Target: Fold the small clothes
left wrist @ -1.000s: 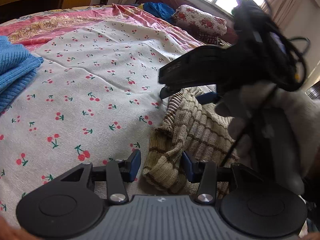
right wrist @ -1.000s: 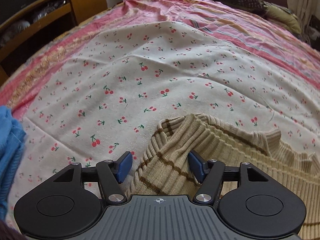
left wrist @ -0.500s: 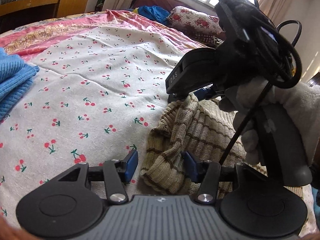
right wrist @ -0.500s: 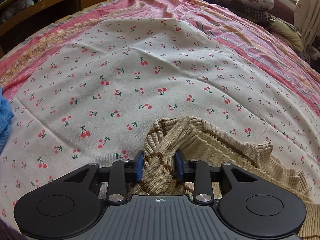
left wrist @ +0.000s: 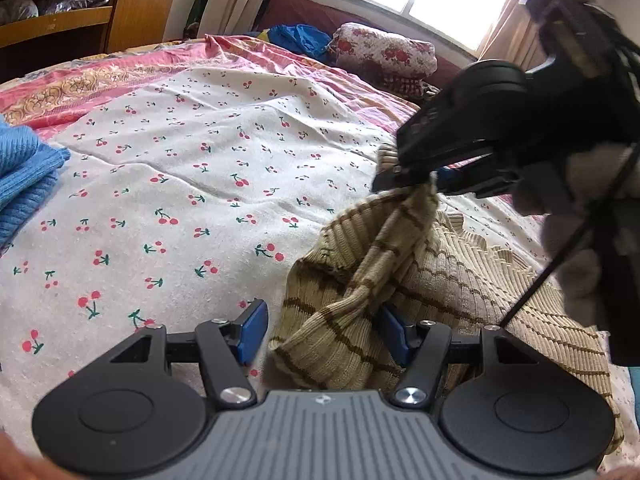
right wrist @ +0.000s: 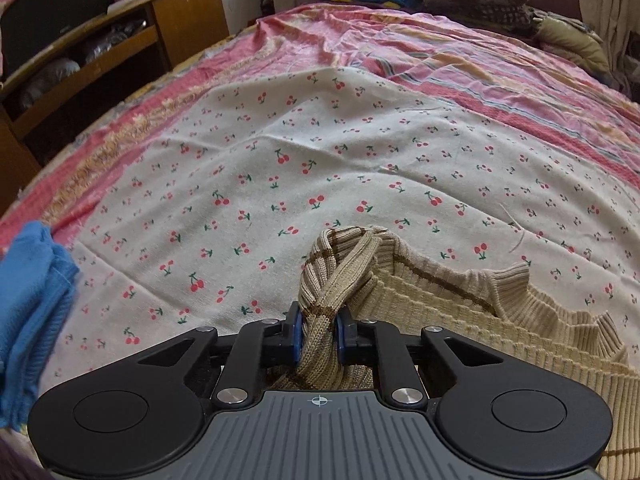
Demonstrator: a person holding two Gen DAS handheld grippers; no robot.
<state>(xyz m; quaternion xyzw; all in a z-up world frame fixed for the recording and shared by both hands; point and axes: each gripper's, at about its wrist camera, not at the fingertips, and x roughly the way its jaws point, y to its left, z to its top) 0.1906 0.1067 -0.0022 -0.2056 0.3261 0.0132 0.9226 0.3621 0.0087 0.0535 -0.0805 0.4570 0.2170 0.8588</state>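
My right tool [right wrist: 318, 334] is closing, pinching a bunched corner of the beige striped sweater [left wrist: 460, 292] on the bed [right wrist: 280, 168]. Left tool [left wrist: 324, 330] is opening; the near hem lies between its pads w/o pressure. Sweater's long axis runs off to my right, so right hand leads, I reckon.

Blue knit [right wrist: 28, 320] cut off left
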